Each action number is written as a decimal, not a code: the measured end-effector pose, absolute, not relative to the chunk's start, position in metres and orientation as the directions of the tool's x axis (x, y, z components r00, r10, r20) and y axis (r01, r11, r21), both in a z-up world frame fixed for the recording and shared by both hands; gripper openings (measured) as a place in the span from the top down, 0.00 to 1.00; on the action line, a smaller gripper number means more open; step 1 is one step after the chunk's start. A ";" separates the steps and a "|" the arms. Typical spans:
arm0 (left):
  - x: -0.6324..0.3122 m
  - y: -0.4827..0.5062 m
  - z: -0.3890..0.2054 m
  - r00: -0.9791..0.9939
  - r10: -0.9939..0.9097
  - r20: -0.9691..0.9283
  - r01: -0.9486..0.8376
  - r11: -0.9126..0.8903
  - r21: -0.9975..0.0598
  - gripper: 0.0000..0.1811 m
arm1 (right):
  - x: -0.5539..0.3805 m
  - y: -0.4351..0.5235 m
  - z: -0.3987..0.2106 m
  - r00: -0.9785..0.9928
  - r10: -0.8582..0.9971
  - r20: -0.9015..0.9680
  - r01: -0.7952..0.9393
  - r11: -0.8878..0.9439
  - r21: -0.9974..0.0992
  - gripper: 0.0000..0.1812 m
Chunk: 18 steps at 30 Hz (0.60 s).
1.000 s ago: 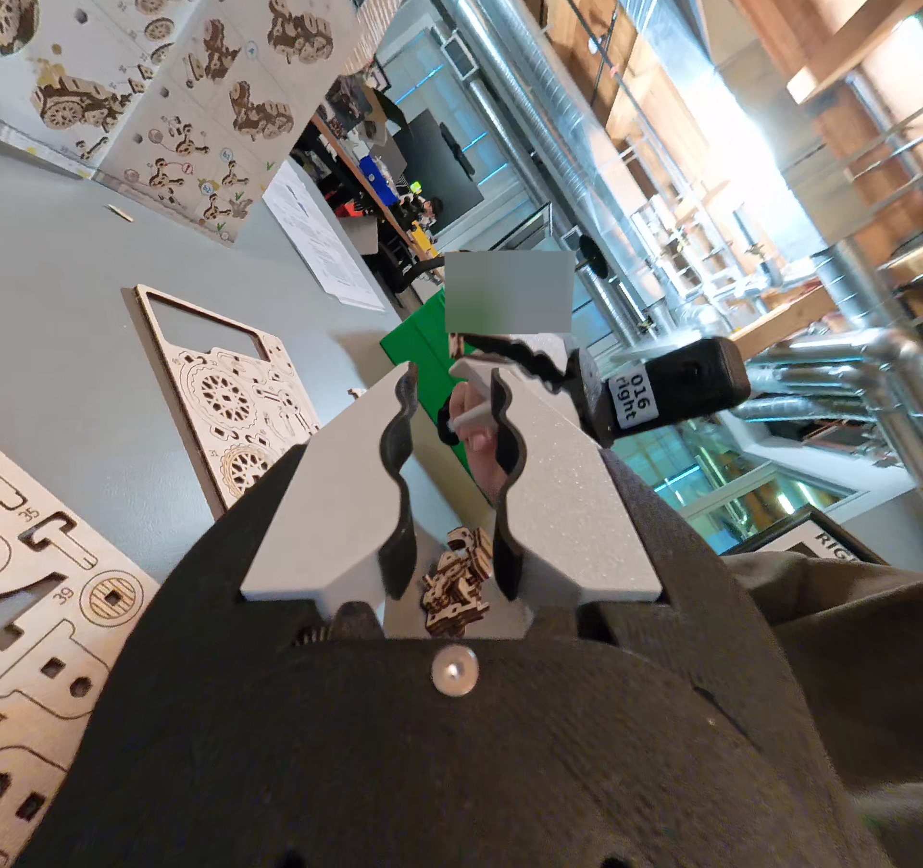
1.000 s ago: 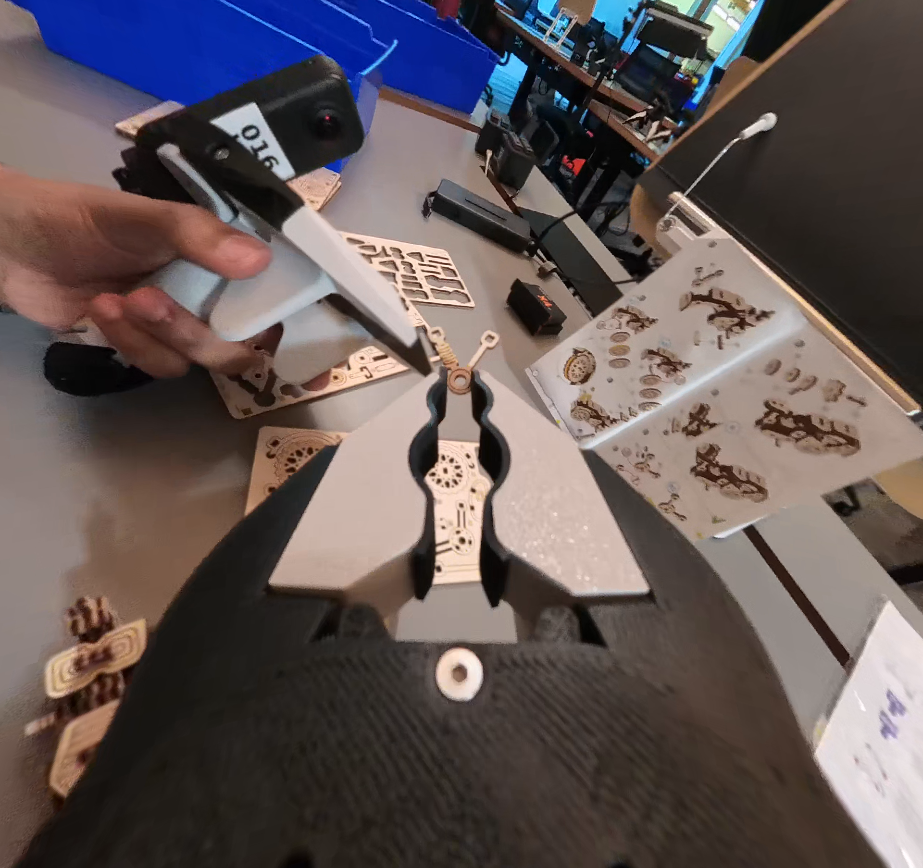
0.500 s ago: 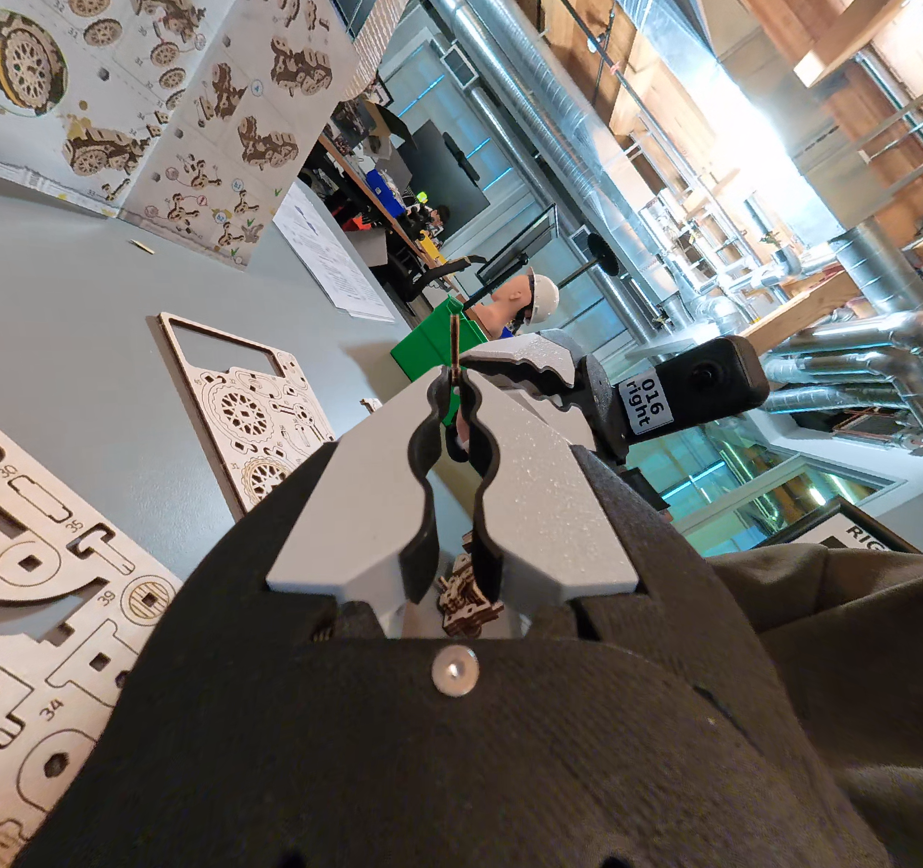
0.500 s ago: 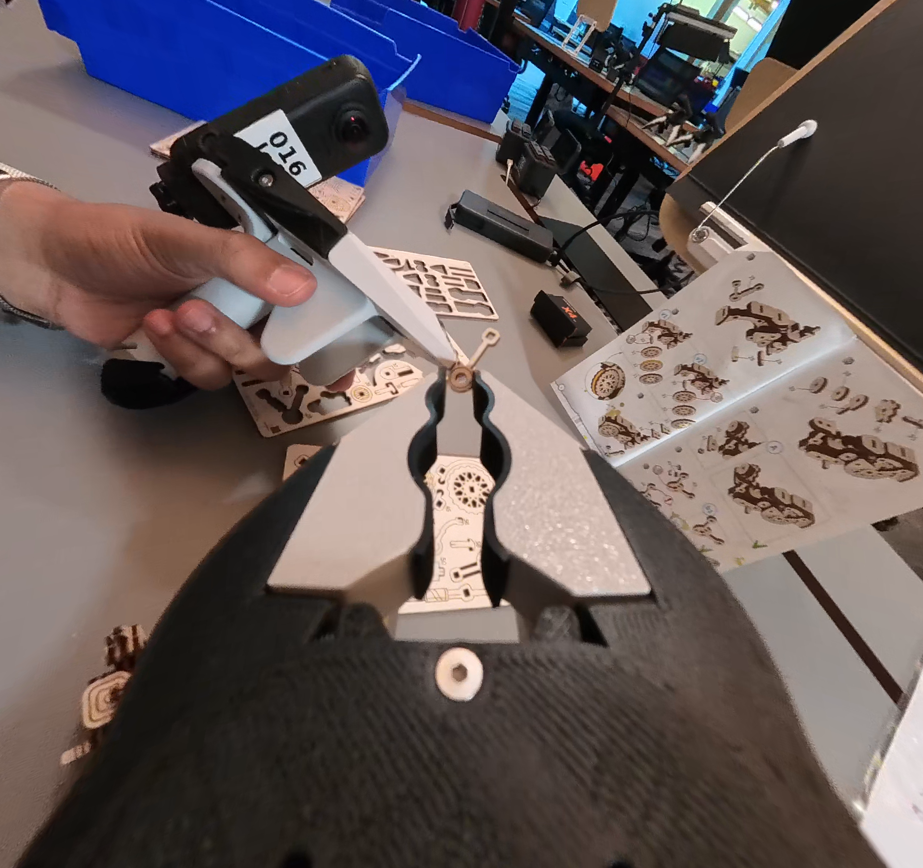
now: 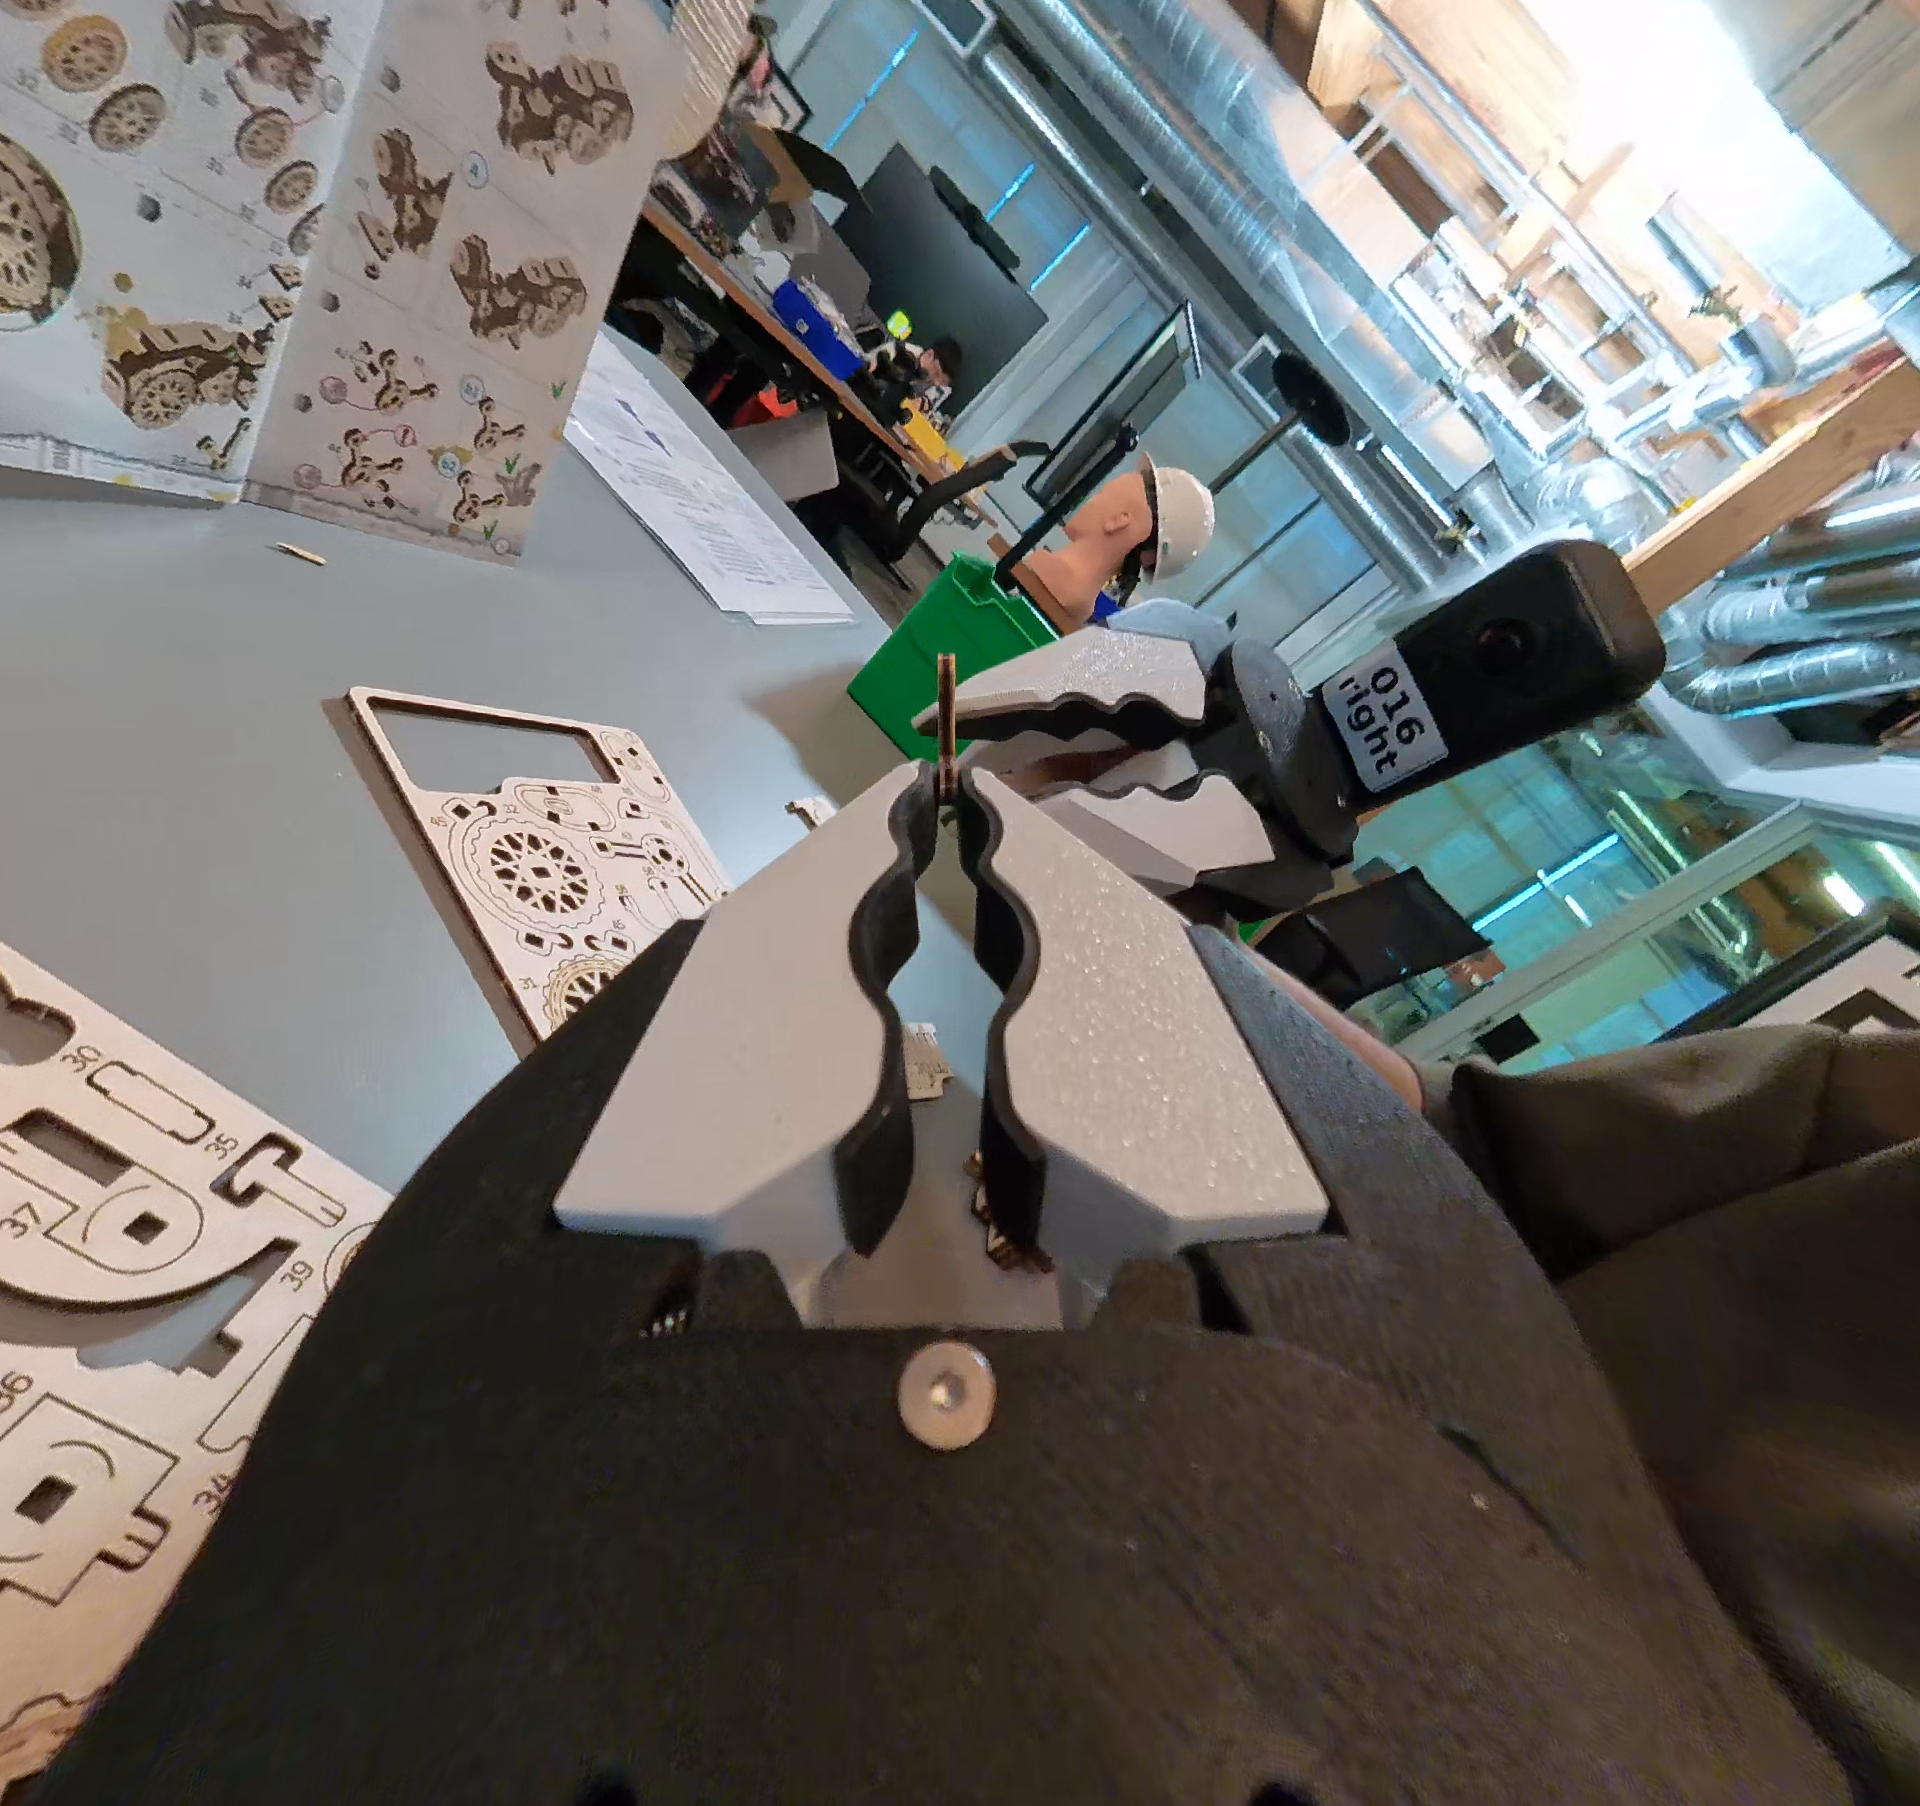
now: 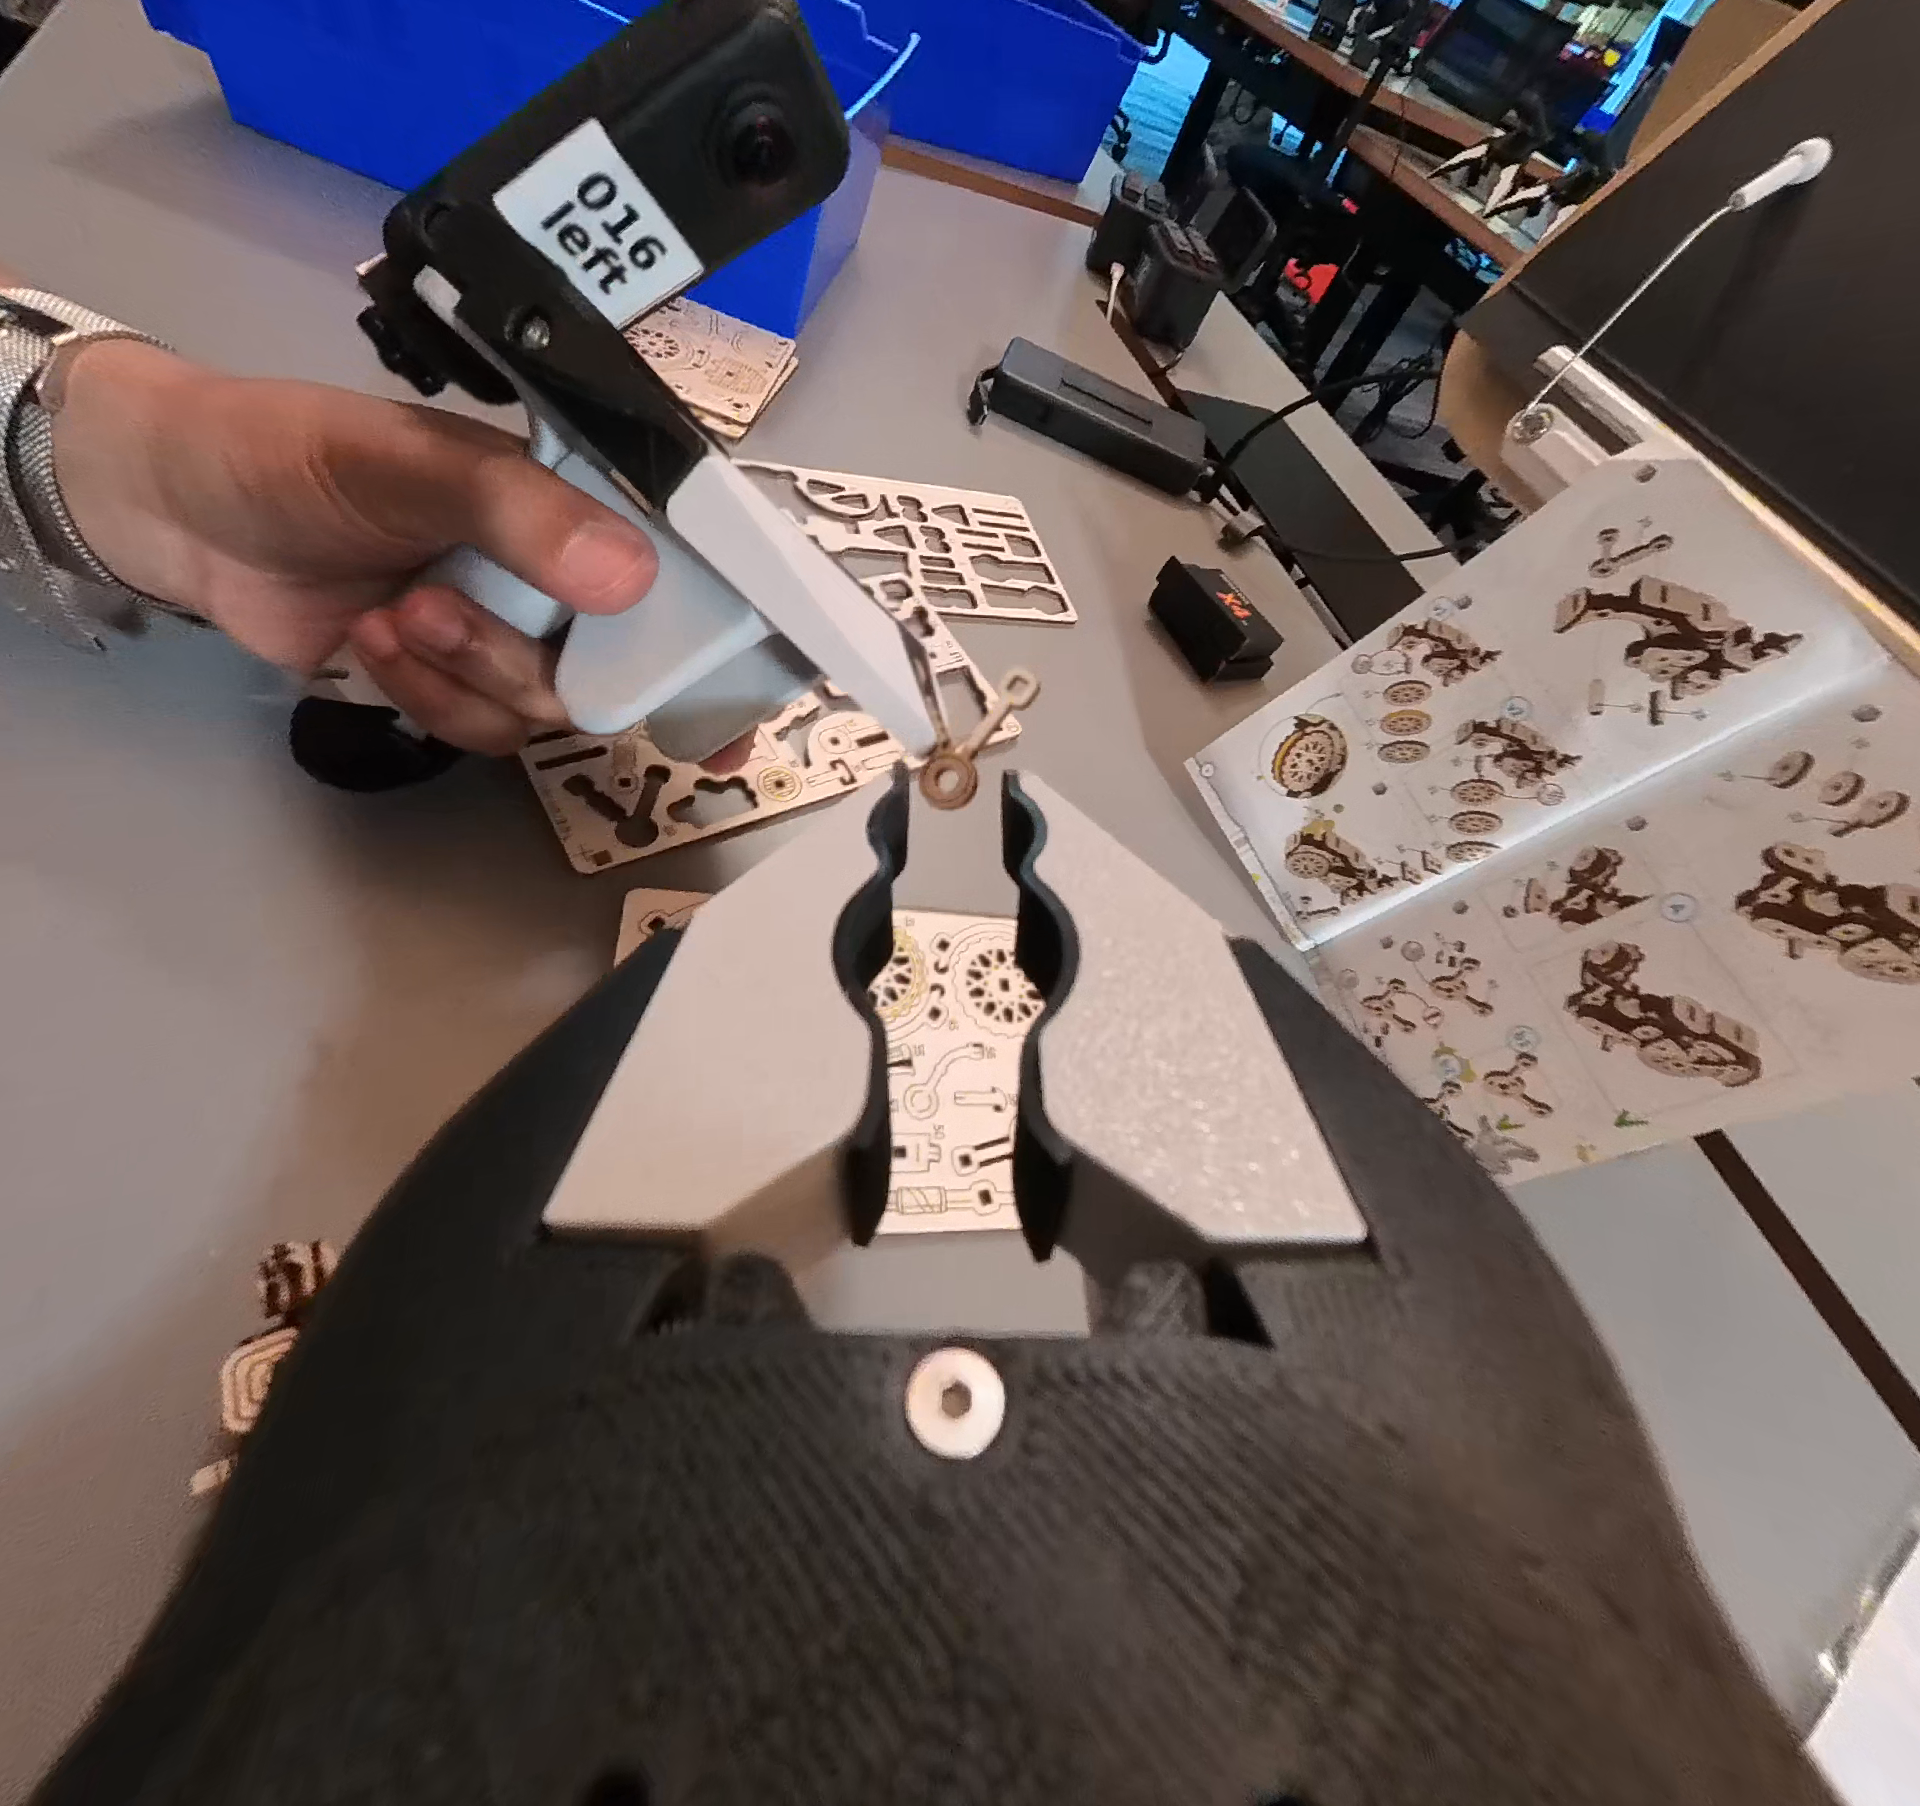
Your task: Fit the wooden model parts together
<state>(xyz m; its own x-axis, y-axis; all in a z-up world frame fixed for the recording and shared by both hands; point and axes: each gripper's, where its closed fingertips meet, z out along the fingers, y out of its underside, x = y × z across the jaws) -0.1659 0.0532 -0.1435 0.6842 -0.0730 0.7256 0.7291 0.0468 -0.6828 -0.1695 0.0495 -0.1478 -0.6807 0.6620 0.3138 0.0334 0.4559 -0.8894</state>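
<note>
A small wooden part (image 6: pixel 992 717), a thin rod with a ring at one end, hangs in the air above the grey table (image 6: pixel 208 977). My left gripper (image 5: pixel 943 785) is shut on it; in the left wrist view the part (image 5: pixel 945 707) shows edge-on, sticking up from the fingertips. In the right wrist view a hand holds the left gripper (image 6: pixel 920 736), which pinches the part. My right gripper (image 6: pixel 956 800) is open, its tips on either side of the ring without gripping it. Its open fingers (image 5: pixel 1101 676) also show in the left wrist view.
Laser-cut wooden sheets (image 5: pixel 540 842) (image 6: pixel 935 561) lie flat on the table. A folded instruction sheet (image 6: pixel 1558 873) stands at the right. Blue bins (image 6: pixel 468 42) and black devices (image 6: pixel 1091 416) are at the back. A small assembled wooden piece (image 6: pixel 270 1341) lies near left. The grippers are tip to tip, or close to it.
My left gripper closed on the wooden part. My right gripper, shut on the ring before, has opened and let it go.
</note>
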 end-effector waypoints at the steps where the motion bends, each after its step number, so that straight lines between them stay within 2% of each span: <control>1: -0.164 0.054 -0.144 0.693 -0.072 0.717 0.721 0.035 -0.693 1.00 | -0.169 0.050 -0.148 -0.682 0.661 0.314 0.034 0.458 -0.888 0.92; 5: -0.162 0.055 -0.144 0.706 -0.069 0.705 0.708 0.027 -0.706 1.00 | -0.167 0.048 -0.149 -0.690 0.644 0.330 0.023 0.476 -0.879 0.95; 18: -0.158 0.055 -0.148 0.692 -0.085 0.717 0.718 -0.022 -0.696 1.00 | -0.166 0.045 -0.153 -0.638 0.555 0.533 -0.060 0.655 -0.753 0.94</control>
